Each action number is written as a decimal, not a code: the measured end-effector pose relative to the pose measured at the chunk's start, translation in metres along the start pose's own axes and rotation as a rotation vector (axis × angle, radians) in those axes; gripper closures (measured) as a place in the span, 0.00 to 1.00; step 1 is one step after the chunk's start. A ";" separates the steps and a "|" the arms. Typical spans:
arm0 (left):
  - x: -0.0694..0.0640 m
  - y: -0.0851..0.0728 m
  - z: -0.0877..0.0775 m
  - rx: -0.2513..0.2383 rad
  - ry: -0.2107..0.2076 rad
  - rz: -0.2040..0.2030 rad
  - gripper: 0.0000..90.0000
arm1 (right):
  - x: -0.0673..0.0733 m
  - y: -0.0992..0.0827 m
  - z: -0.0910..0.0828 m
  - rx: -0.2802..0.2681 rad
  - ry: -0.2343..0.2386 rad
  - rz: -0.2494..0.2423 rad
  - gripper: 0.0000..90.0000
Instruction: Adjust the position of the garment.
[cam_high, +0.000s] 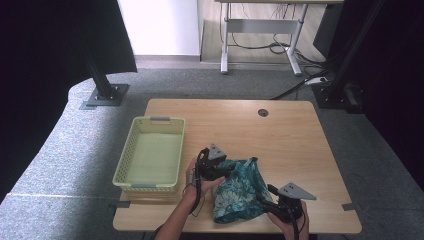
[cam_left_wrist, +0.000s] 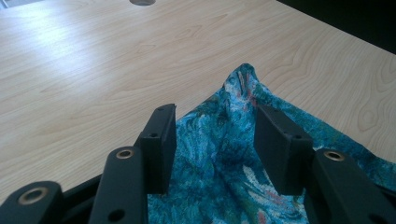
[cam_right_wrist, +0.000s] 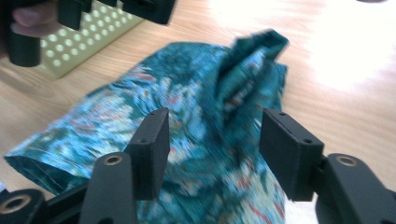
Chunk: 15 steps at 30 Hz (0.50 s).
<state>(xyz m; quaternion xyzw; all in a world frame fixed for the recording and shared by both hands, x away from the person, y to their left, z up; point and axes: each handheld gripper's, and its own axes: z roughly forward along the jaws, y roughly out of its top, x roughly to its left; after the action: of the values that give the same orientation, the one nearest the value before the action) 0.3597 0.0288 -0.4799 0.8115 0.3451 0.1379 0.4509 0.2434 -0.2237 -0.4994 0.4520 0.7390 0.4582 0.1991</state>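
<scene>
In the high view, the crumpled teal, flower-printed cloth (cam_high: 239, 190) is lying on the pale wooden table (cam_high: 280, 130), between the two claws. The left claw (cam_high: 227, 169) is resting at the cloth's far left corner, and the right claw (cam_high: 264, 200) is sitting at its near right edge. The cloth's long axis is running from near the person up and slightly rightward, ending in a small peak pointing away from the person. The pale yellow-green perforated plastic basket (cam_high: 150, 152) is standing empty on the far side of the left claw from the cloth. Judging from this, the cloth is loosely gathered into a narrow shape but not tidily folded, and nothing is in the basket yet; the finishing and any putting away appear to be still ahead.

In the left gripper view, the left claw (cam_left_wrist: 215, 144) is standing apart, its jaws open, with the cloth (cam_left_wrist: 224, 154) spreading beneath and between them; neither pad seems to be pressing on the fabric. The cloth's raised peak is pointing forward, beyond the jaw tips.

In the right gripper view, the right claw (cam_right_wrist: 212, 154) is likewise gaping, hovering over the cloth (cam_right_wrist: 196, 102), which is stretching from lower left to upper right ahead of it. The basket (cam_right_wrist: 84, 46) is showing beyond the cloth, to the claw's upper left.
</scene>
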 end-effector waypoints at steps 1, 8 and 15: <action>0.000 -0.001 0.000 0.000 0.001 -0.001 0.55 | 0.002 0.003 0.001 0.003 0.008 -0.011 0.50; 0.002 -0.010 0.008 0.026 0.003 -0.009 0.55 | 0.018 0.025 0.022 0.058 0.059 -0.092 0.50; 0.005 -0.023 0.017 0.031 0.021 -0.045 0.54 | 0.034 0.038 0.058 0.147 0.112 -0.215 0.50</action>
<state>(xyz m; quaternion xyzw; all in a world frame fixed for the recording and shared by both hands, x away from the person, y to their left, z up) 0.3627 0.0293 -0.5090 0.8088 0.3702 0.1310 0.4377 0.2854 -0.1594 -0.4916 0.3573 0.8248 0.4031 0.1718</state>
